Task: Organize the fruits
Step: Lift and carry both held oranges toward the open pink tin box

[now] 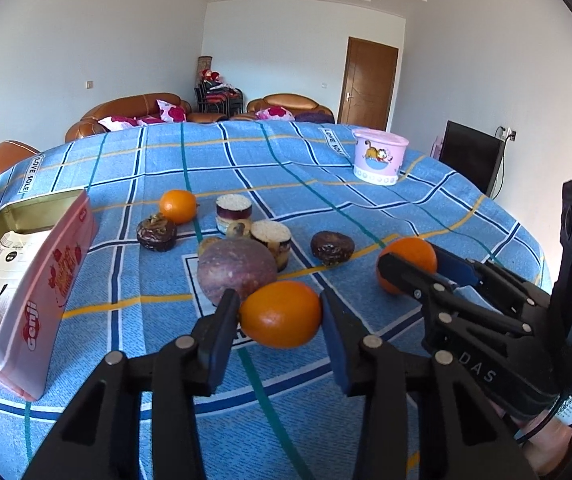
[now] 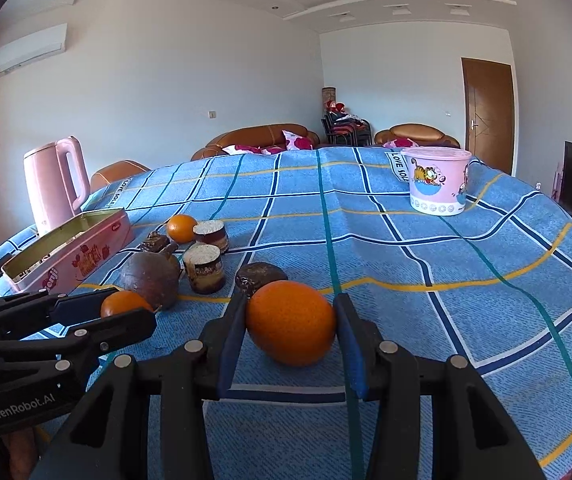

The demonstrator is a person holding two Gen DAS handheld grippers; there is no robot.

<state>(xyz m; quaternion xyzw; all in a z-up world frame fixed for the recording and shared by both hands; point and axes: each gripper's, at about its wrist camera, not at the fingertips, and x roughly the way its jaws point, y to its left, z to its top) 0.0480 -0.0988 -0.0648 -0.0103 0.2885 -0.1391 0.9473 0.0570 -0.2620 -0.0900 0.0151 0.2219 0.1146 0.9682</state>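
My left gripper (image 1: 280, 311) has its two fingers tight against the sides of an orange (image 1: 280, 314) that rests on the blue checked cloth (image 1: 246, 168). My right gripper (image 2: 289, 320) likewise has its fingers against a second orange (image 2: 290, 323); it shows in the left wrist view (image 1: 407, 260) at the right. A third orange (image 1: 178, 205) lies further back. A large purple fruit (image 1: 236, 270) sits just behind the left gripper's orange. Dark brown fruits (image 1: 156, 233) (image 1: 332, 247) and cut purple cylinders (image 1: 234, 209) (image 1: 276, 238) lie around it.
An open pink tin (image 1: 30, 280) with a packet inside stands at the left. A pink kettle (image 2: 56, 182) stands behind it. A pink cartoon tub (image 1: 379, 156) stands at the far right of the table. Sofas and a door are beyond.
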